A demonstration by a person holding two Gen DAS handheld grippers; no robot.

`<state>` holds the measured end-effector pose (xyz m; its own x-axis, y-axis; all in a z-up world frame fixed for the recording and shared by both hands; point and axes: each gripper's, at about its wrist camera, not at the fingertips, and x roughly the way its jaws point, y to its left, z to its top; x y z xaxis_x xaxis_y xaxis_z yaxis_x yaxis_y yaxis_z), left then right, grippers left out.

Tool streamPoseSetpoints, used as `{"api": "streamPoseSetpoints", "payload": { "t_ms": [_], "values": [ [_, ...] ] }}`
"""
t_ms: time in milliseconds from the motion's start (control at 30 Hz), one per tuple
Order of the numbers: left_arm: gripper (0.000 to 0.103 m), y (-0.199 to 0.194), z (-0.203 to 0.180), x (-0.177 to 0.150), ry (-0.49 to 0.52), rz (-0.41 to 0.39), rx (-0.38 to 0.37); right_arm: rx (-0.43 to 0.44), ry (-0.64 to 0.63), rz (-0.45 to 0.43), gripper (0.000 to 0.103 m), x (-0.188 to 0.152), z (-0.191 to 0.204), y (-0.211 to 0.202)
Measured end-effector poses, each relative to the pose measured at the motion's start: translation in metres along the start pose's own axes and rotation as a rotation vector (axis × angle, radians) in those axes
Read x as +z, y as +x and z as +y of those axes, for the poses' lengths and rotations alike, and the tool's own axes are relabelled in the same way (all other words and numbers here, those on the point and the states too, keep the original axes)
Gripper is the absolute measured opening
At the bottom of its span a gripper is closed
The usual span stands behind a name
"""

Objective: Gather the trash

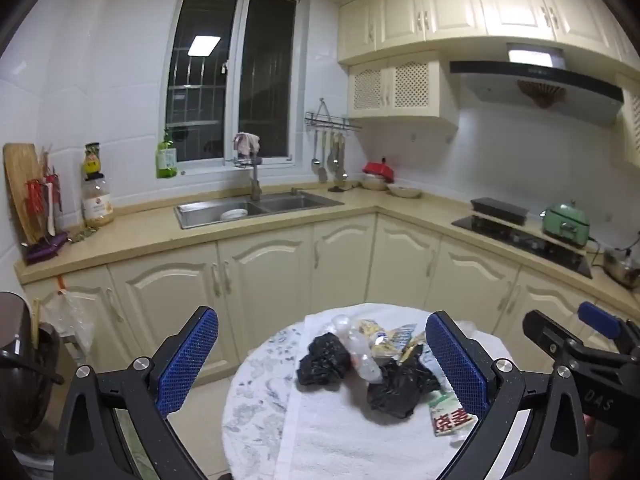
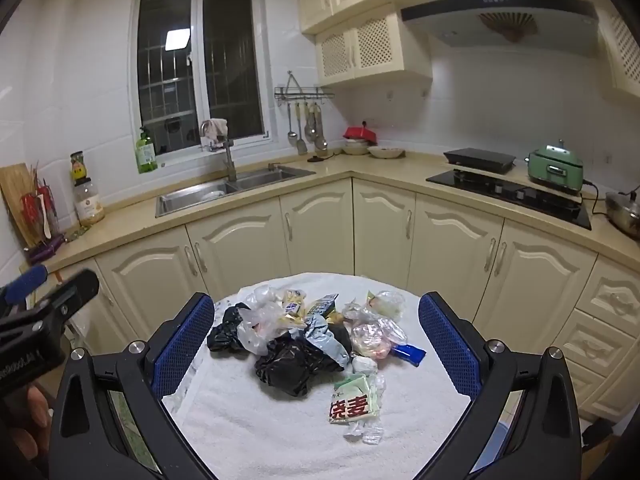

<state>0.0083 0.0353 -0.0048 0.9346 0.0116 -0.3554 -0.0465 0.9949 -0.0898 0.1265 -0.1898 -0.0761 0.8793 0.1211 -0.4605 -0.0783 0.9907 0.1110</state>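
My left gripper [image 1: 322, 356] and my right gripper [image 2: 316, 332] both stand spread wide, nothing between their blue pads, hovering side by side just short of the round table [image 2: 404, 432]. On its white towel [image 2: 256, 420] the trash pile [image 2: 308, 336] lies in a loose heap: crumpled black bags [image 2: 292, 364], clear plastic bags [image 2: 376, 334], a blue wrapper [image 2: 410, 354] and a green packet [image 2: 354, 400] nearest me. Beyond the table run cream cabinets [image 2: 316, 224] under the counter with the steel sink [image 2: 224, 190].
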Motion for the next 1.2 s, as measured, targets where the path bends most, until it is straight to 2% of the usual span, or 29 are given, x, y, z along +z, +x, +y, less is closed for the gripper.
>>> {"api": "streamPoseSetpoints", "payload": {
  "t_ms": [100, 167, 400, 567, 633, 833, 933, 1200],
  "values": [
    [0.102, -0.003, 0.013, 0.004, 0.009, -0.037, 0.01, 0.01, -0.018, -0.009, 0.103, 0.002, 0.007, -0.003],
    [0.102, 0.004, 0.005, -0.013, 0.017, -0.062, 0.04, 0.007, -0.012, 0.0, 0.103, 0.001, 0.006, -0.001],
    [0.102, 0.01, 0.012, -0.02, 0.019, -0.039, 0.056, 0.023, -0.012, -0.002, 0.103, 0.002, 0.012, -0.001],
    [0.102, 0.01, -0.001, -0.008, 0.026, -0.048, 0.082, 0.015, -0.03, 0.011, 0.103, 0.004, 0.018, 0.005],
    [0.102, 0.011, -0.002, -0.007, 0.026, -0.049, 0.07, 0.024, -0.032, 0.015, 0.103, 0.004, 0.02, 0.008],
    [0.102, 0.027, 0.001, -0.011, 0.027, -0.032, 0.061, 0.065, -0.024, 0.06, 0.103, -0.002, 0.023, 0.026],
    [0.102, 0.041, 0.005, -0.013, 0.026, -0.002, 0.05, 0.067, -0.018, 0.114, 0.103, -0.009, 0.024, 0.044],
    [0.102, 0.081, 0.011, -0.017, 0.037, 0.043, 0.05, 0.055, 0.012, 0.16, 0.103, -0.016, 0.023, 0.069]
  ]
}}
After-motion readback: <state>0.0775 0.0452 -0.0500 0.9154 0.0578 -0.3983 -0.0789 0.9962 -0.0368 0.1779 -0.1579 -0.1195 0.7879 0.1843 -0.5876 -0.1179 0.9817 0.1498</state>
